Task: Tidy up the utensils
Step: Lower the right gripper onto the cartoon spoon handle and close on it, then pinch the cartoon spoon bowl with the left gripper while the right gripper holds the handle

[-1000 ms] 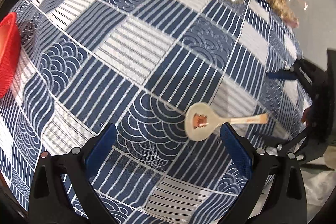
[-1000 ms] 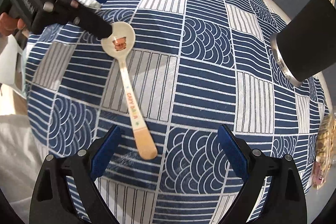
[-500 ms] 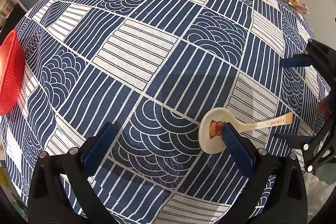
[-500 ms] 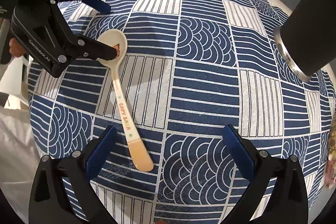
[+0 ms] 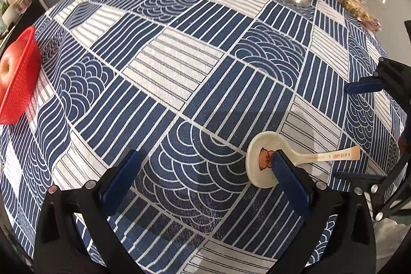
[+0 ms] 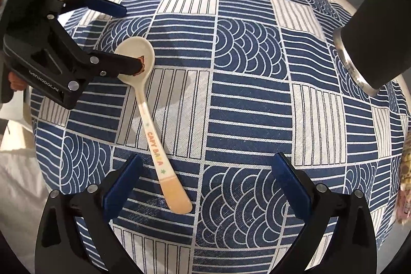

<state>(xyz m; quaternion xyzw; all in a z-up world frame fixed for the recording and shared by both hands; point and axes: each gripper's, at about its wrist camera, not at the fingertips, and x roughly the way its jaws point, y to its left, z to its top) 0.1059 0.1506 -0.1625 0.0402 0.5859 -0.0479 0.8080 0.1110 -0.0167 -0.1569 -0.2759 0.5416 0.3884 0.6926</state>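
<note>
Both my grippers wide open, nothing held.
Cream plastic cartoon-print spoon [image 6: 143, 104]: light, stiff, slippery; pinch the handle, 6 o'clock end.

Your spoon [image 6: 143, 94] looks like smooth, glossy plastic. The tablecloth [image 6: 246, 104] under it is matt woven cloth with a coarse grain. The black container [image 6: 372, 43] is matt, with a shiny metal rim. Your basket [image 5: 19, 84] is red plastic mesh.

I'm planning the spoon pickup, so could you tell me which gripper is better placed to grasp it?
Probably the right gripper: its open jaws already straddle the spoon's handle end. The left gripper is open too, but only one finger overlaps the bowl; the spoon lies outside its gap.
</note>
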